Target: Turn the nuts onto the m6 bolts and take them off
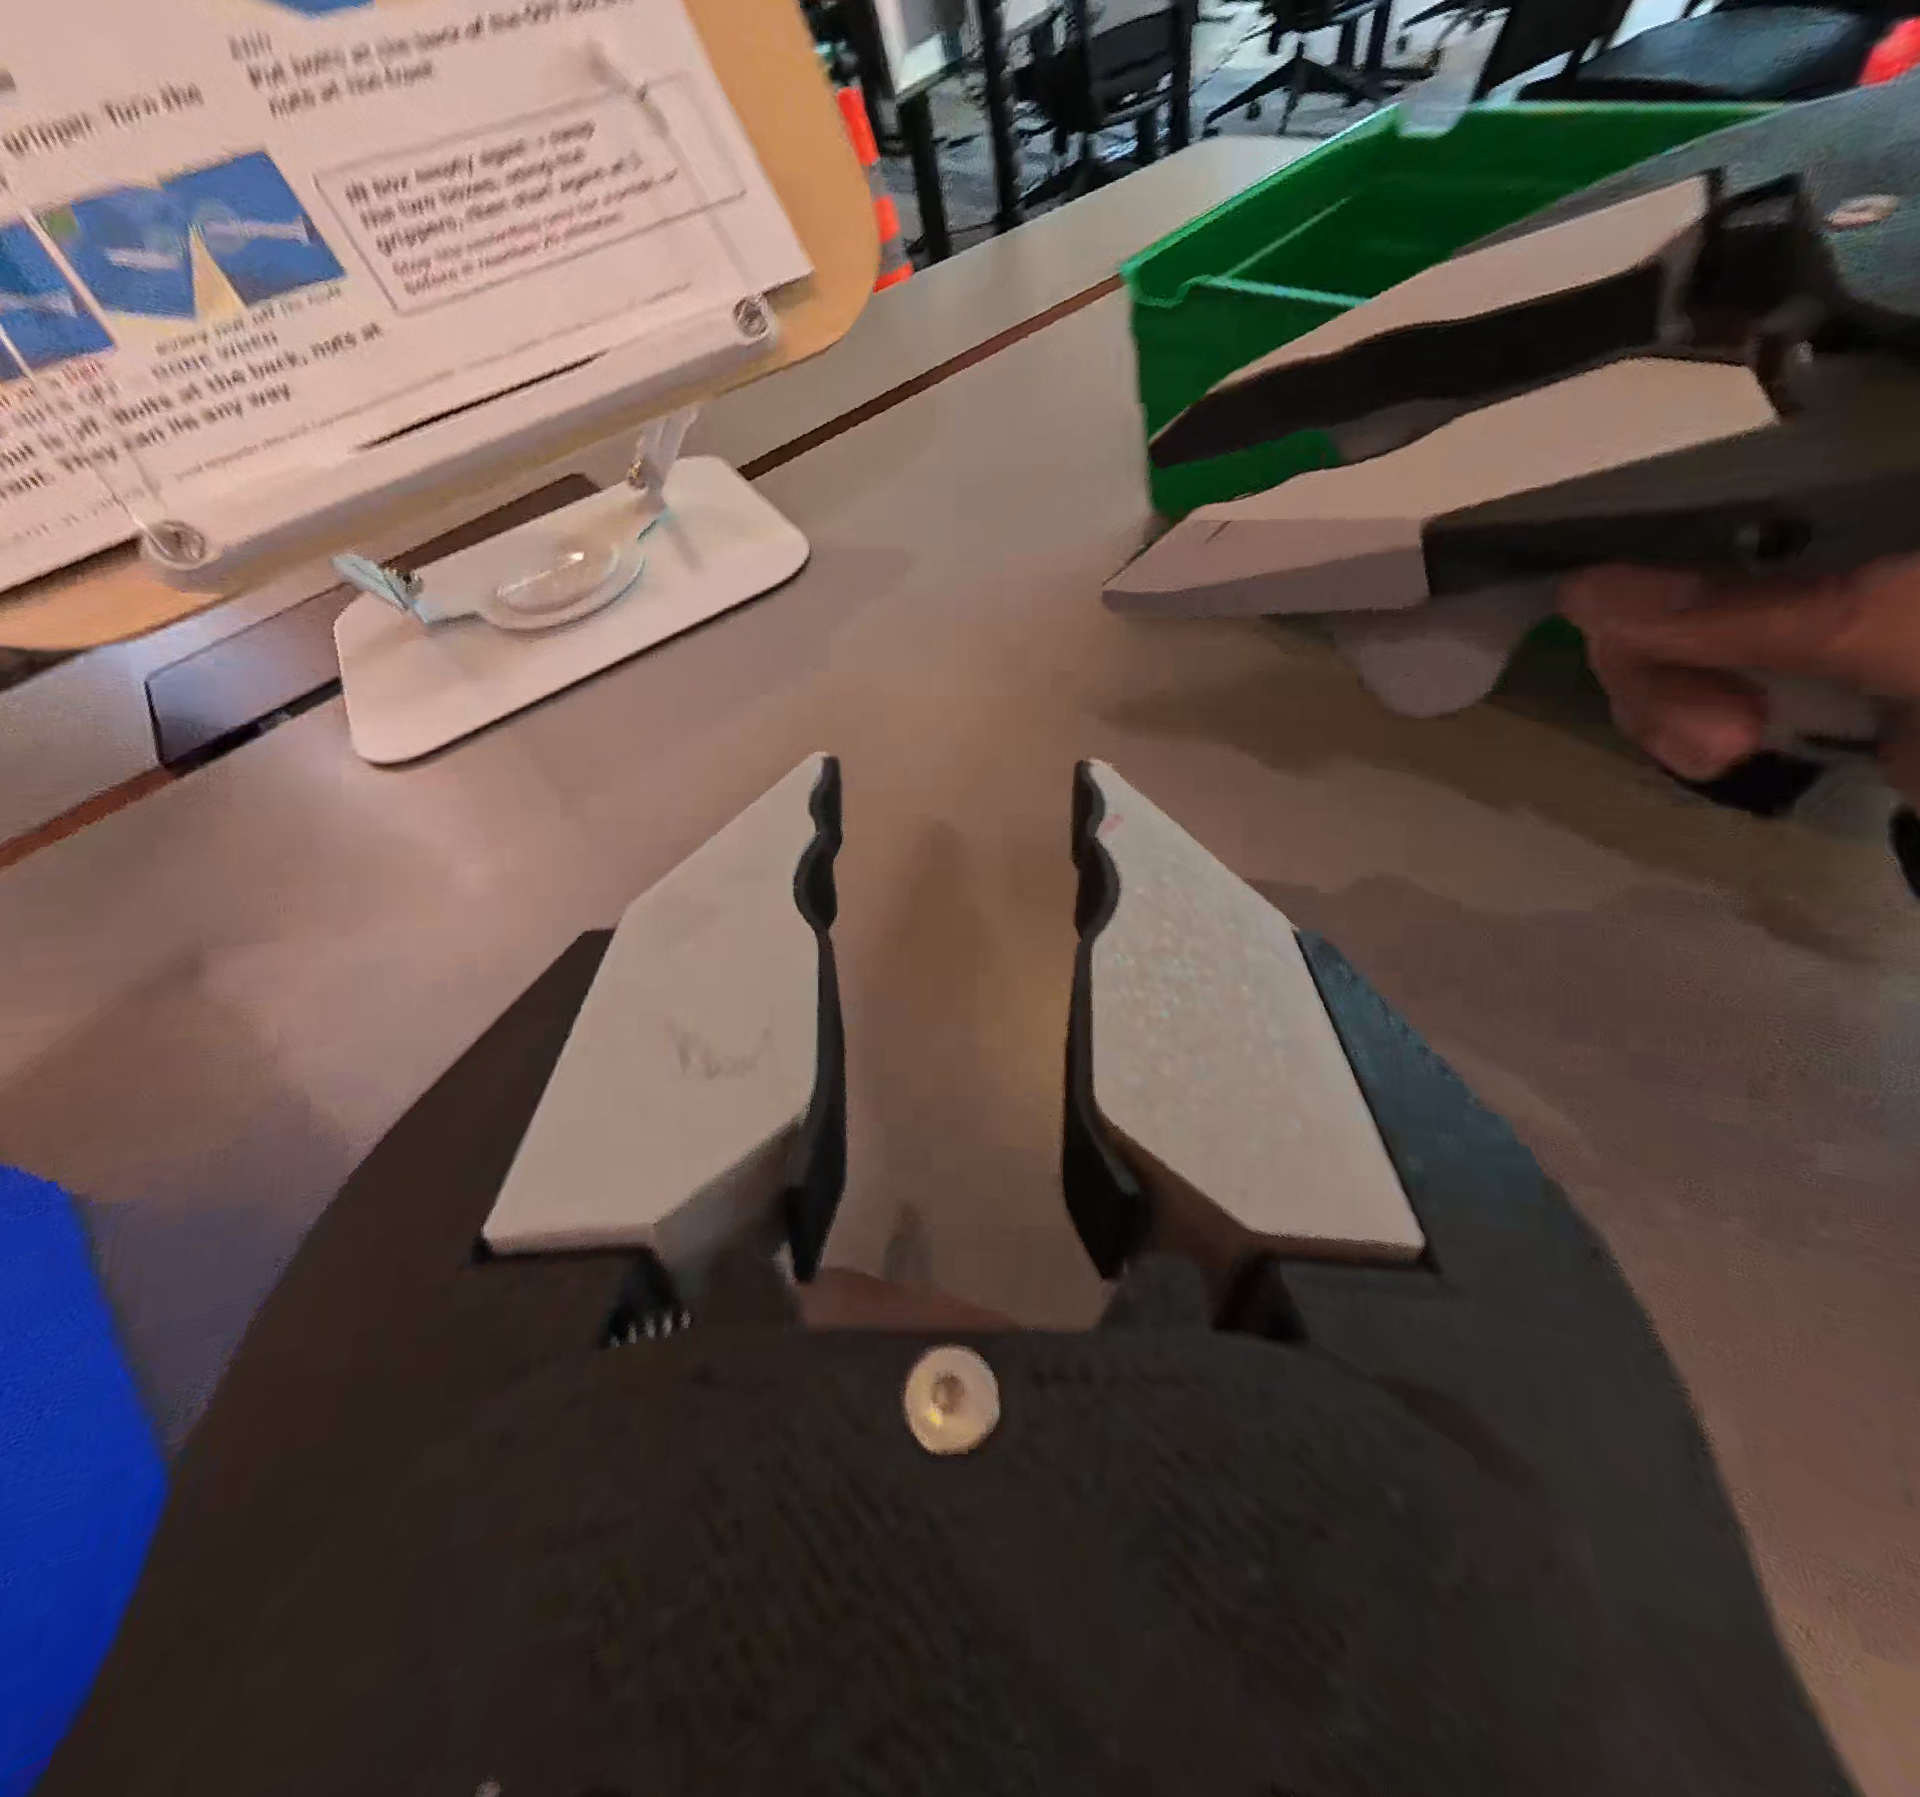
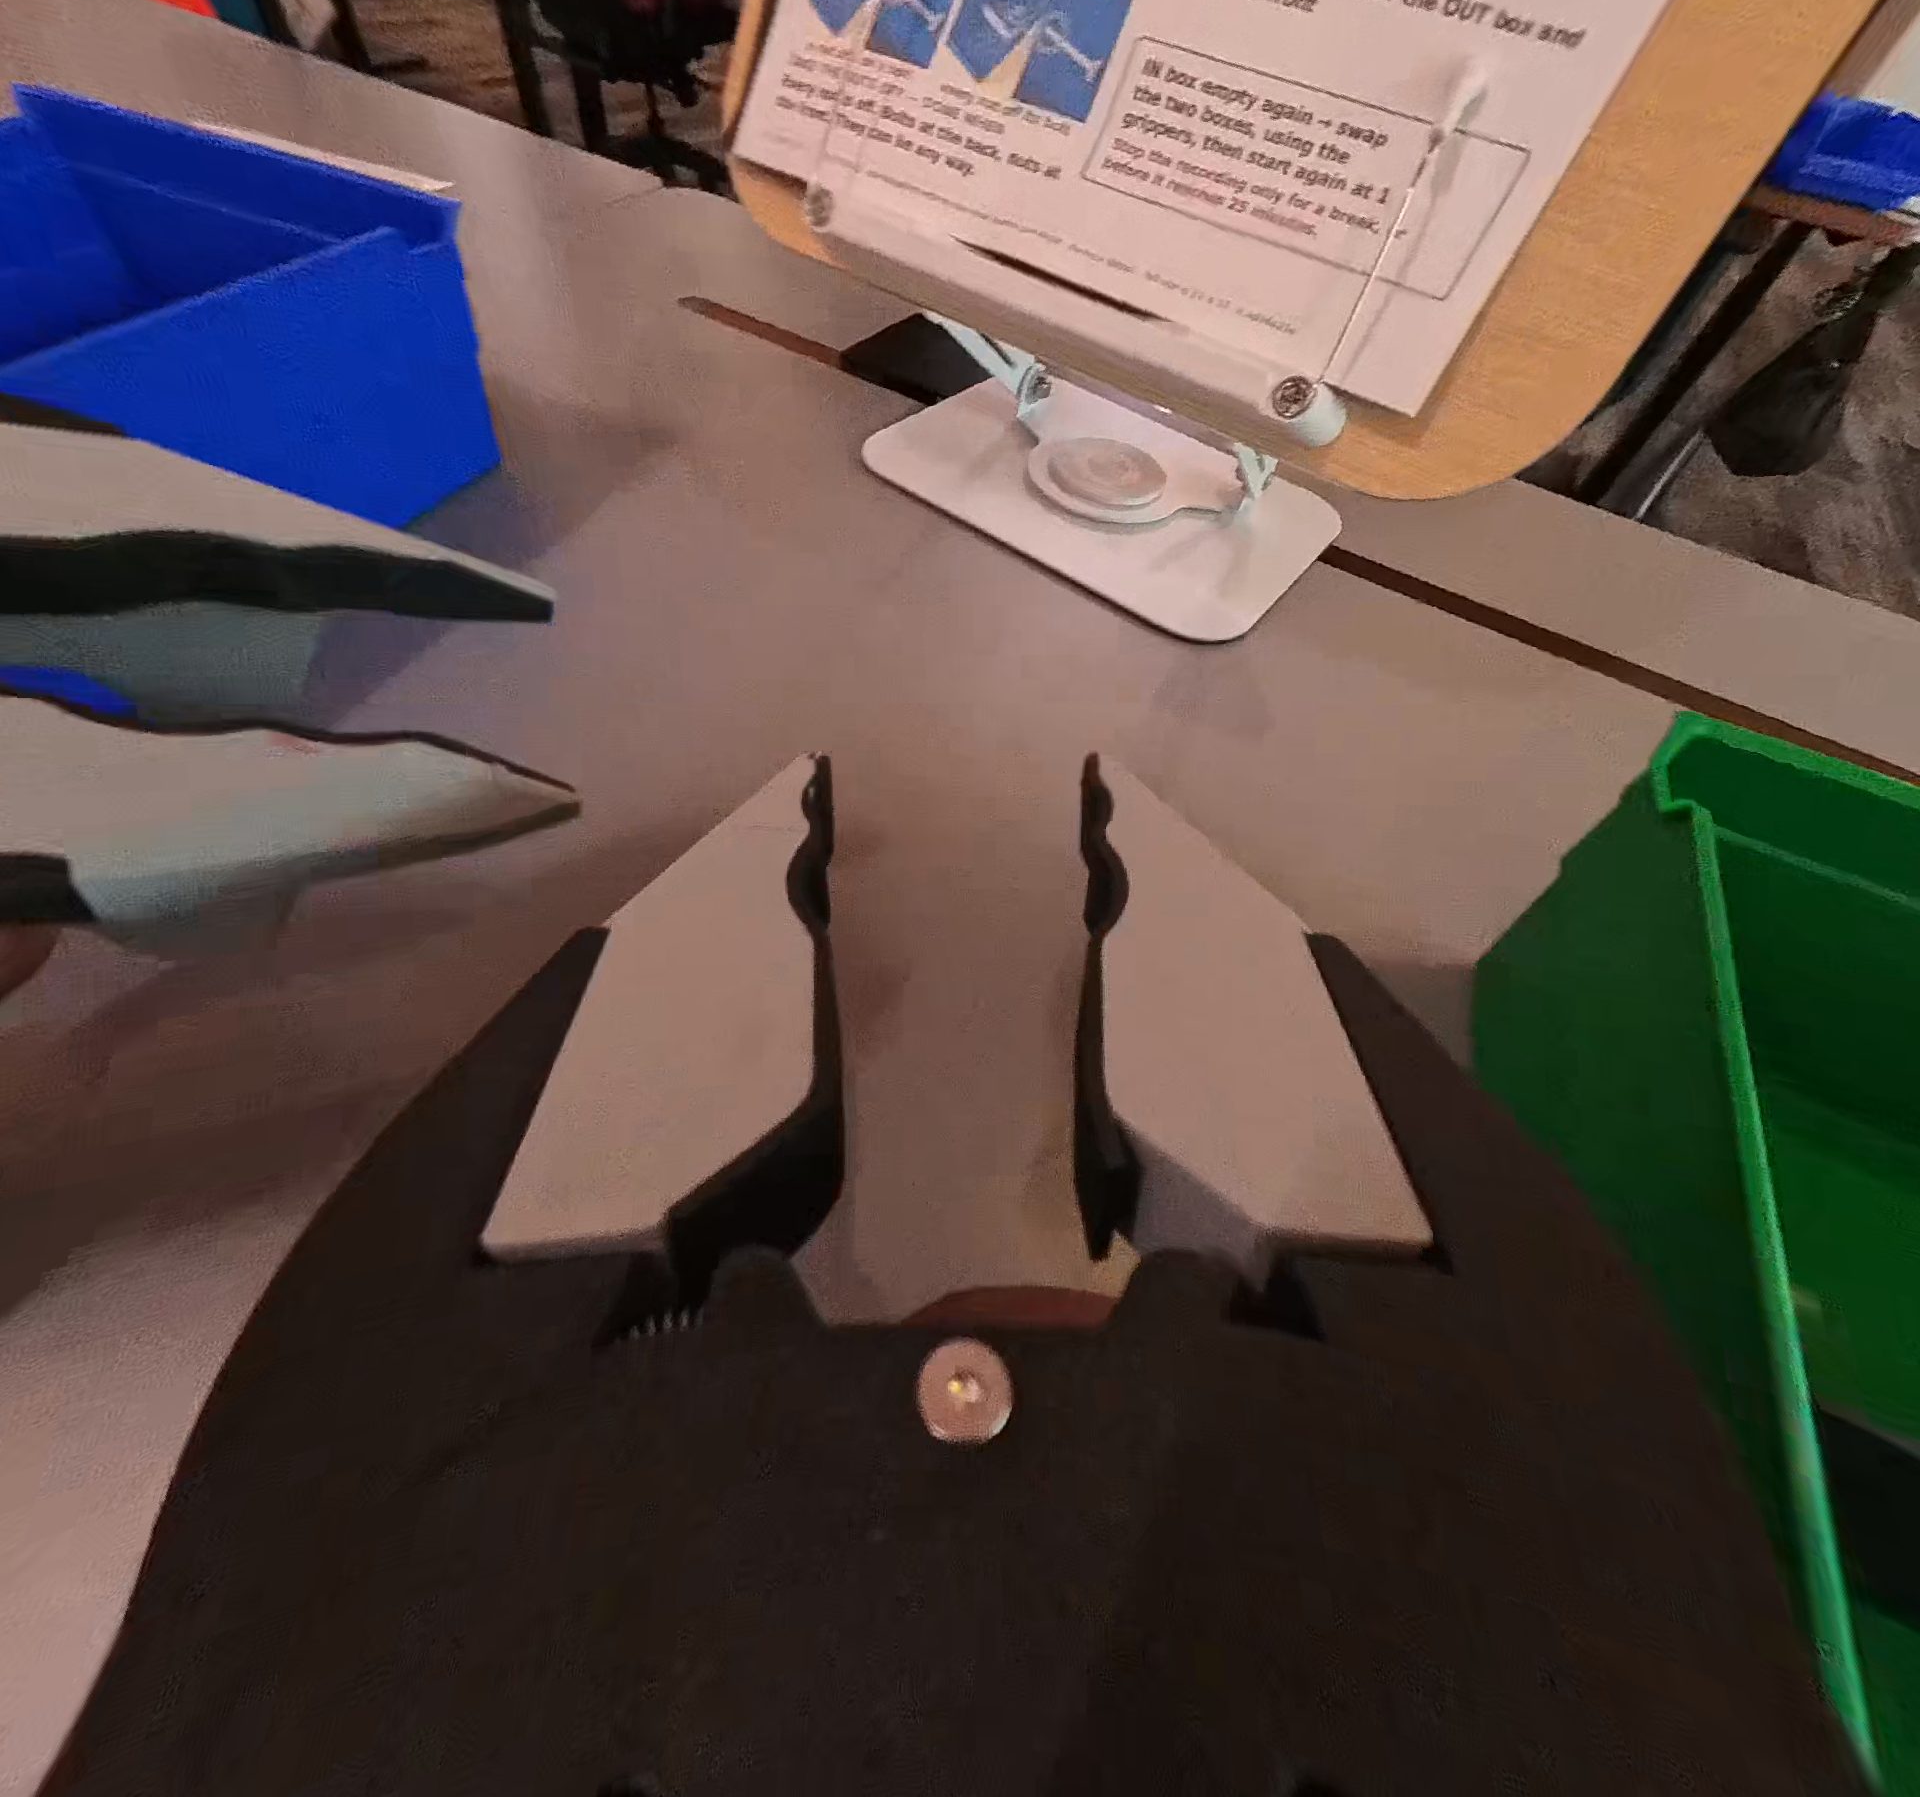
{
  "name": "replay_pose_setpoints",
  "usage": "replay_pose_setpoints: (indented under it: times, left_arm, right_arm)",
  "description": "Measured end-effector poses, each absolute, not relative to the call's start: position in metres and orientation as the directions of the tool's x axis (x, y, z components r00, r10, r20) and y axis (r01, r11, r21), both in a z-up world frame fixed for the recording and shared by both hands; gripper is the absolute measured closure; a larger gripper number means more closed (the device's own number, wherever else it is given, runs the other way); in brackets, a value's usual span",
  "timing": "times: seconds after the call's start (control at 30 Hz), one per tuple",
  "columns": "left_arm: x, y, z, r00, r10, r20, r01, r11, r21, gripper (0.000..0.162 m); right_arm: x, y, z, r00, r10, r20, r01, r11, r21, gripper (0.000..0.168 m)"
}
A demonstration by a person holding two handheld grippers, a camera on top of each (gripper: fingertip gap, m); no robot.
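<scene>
No nut or bolt shows in either view. My left gripper is open and empty, held low over the grey table. It also shows at the left edge of the right wrist view, open. My right gripper is open and empty over the table between the two bins. It also shows in the left wrist view, open, in front of the green bin. The green bin stands on my right. A blue bin with a divider stands on my left. The bins' insides are mostly hidden.
A tan board on a white stand holds a printed instruction sheet at the back middle of the table; it also shows in the left wrist view. Office chairs and desks stand beyond. A hand holds the right gripper.
</scene>
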State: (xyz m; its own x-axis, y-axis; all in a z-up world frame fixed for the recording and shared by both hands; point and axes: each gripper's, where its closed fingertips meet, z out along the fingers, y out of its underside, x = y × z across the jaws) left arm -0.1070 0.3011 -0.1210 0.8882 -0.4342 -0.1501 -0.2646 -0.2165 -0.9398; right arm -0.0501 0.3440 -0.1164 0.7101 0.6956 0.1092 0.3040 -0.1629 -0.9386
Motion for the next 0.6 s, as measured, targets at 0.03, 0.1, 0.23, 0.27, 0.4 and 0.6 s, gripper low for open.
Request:
replay_pose_setpoints:
  times: [0.03, 0.1, 0.23, 0.27, 0.4, 0.6]
  left_arm:
    - [-0.107, 0.317, -0.13, 0.895, -0.42, -0.147, -0.263, -0.233, -0.936, 0.119]
    - [-0.11, 0.344, -0.145, 0.908, -0.393, -0.146, -0.258, -0.25, -0.933, 0.12]
    - [-0.098, 0.35, -0.179, 0.862, -0.504, -0.054, -0.26, -0.348, -0.901, 0.122]
    - [-0.1, 0.349, -0.18, 0.858, -0.509, -0.065, -0.278, -0.354, -0.893, 0.119]
    - [-0.094, 0.344, -0.178, 0.854, -0.515, -0.068, -0.27, -0.328, -0.905, 0.122]
    - [-0.085, 0.34, -0.184, 0.83, -0.549, -0.093, -0.321, -0.335, -0.886, 0.12]
  right_arm:
    - [-0.054, 0.358, -0.12, 0.726, 0.678, 0.115, 0.295, -0.155, -0.943, 0.121]
    - [-0.06, 0.38, -0.128, 0.75, 0.65, 0.124, 0.283, -0.145, -0.948, 0.117]
    - [-0.076, 0.391, -0.152, 0.707, 0.704, 0.068, 0.256, -0.164, -0.953, 0.122]
    - [-0.077, 0.391, -0.157, 0.699, 0.713, 0.044, 0.257, -0.194, -0.947, 0.121]
    - [-0.071, 0.392, -0.166, 0.683, 0.73, 0.02, 0.262, -0.219, -0.94, 0.121]
    - [-0.071, 0.385, -0.156, 0.652, 0.757, -0.043, 0.182, -0.211, -0.96, 0.124]
